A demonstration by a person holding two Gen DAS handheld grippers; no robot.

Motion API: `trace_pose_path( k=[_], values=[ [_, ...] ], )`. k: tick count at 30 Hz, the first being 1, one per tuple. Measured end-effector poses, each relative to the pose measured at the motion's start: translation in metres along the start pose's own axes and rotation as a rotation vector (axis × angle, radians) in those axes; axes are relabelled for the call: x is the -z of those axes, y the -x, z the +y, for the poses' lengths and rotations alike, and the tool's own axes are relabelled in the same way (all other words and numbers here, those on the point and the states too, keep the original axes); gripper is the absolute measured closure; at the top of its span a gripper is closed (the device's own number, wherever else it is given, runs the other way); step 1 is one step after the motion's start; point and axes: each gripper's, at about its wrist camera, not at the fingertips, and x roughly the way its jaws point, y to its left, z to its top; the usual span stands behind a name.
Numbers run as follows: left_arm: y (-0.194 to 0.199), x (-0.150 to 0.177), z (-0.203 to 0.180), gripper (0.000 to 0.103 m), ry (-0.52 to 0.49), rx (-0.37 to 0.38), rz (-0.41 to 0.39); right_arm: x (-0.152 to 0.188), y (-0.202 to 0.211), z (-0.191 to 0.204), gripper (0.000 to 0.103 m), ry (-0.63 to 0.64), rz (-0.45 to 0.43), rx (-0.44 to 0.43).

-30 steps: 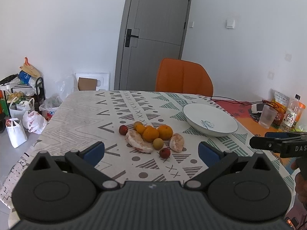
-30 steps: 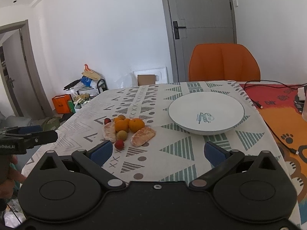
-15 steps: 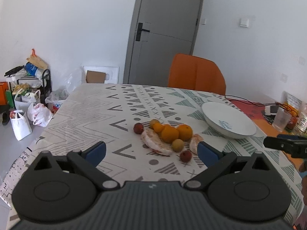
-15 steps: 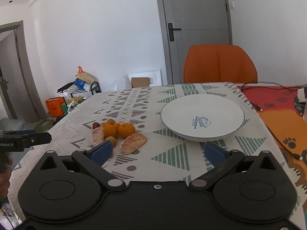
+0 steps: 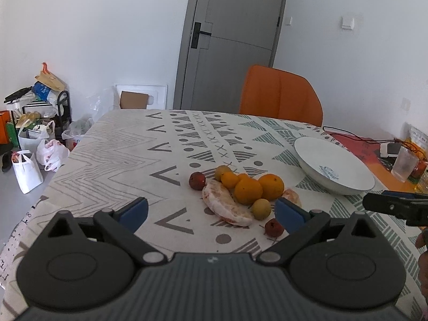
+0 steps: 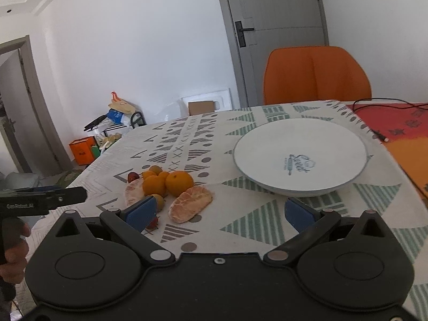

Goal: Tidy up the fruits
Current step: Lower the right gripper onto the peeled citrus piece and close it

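A pile of fruit lies on the patterned tablecloth: oranges (image 5: 270, 186) (image 6: 178, 182), peeled citrus pieces (image 5: 226, 206) (image 6: 190, 206), small yellow-green fruits (image 5: 261, 208) and small red fruits (image 5: 273, 227) (image 5: 197, 180). A white plate (image 5: 334, 169) (image 6: 299, 155) stands empty to the right of the pile. My left gripper (image 5: 211, 212) is open and empty, just short of the pile. My right gripper (image 6: 219, 212) is open and empty, near the peeled piece and the plate's front rim.
An orange chair (image 5: 279, 96) (image 6: 315, 75) stands at the table's far side. A red mat with cables (image 6: 396, 123), a plastic cup (image 5: 404, 163) and bottles lie at the right. Bags and a rack (image 5: 34, 123) stand on the floor left.
Both grippers have moved forward toward the fruit pile and plate, which now look larger and closer. Both stay open and empty.
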Motion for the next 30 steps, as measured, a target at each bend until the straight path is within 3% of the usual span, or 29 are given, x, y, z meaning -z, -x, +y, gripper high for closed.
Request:
trace_pose_path(
  k=[14, 16, 21, 30],
  values=[
    [-0.037, -0.002, -0.012, 0.015, 0.018, 0.024, 0.047, 0.002, -0.052, 0.006, 0.002, -0.012, 0.082, -0.007],
    [-0.041, -0.001, -0.011, 0.019, 0.03, 0.022, 0.058, 0.003, -0.059, 0.007, 0.008, -0.017, 0.102, -0.027],
    [-0.047, 0.002, -0.01, 0.024, 0.052, 0.029, 0.082, 0.003, -0.073, 0.01, 0.011, -0.04, 0.134, -0.07],
    [-0.054, 0.003, -0.001, 0.027, 0.083, 0.005, 0.103, 0.0, -0.095, 0.022, 0.035, -0.053, 0.164, -0.087]
  ],
)
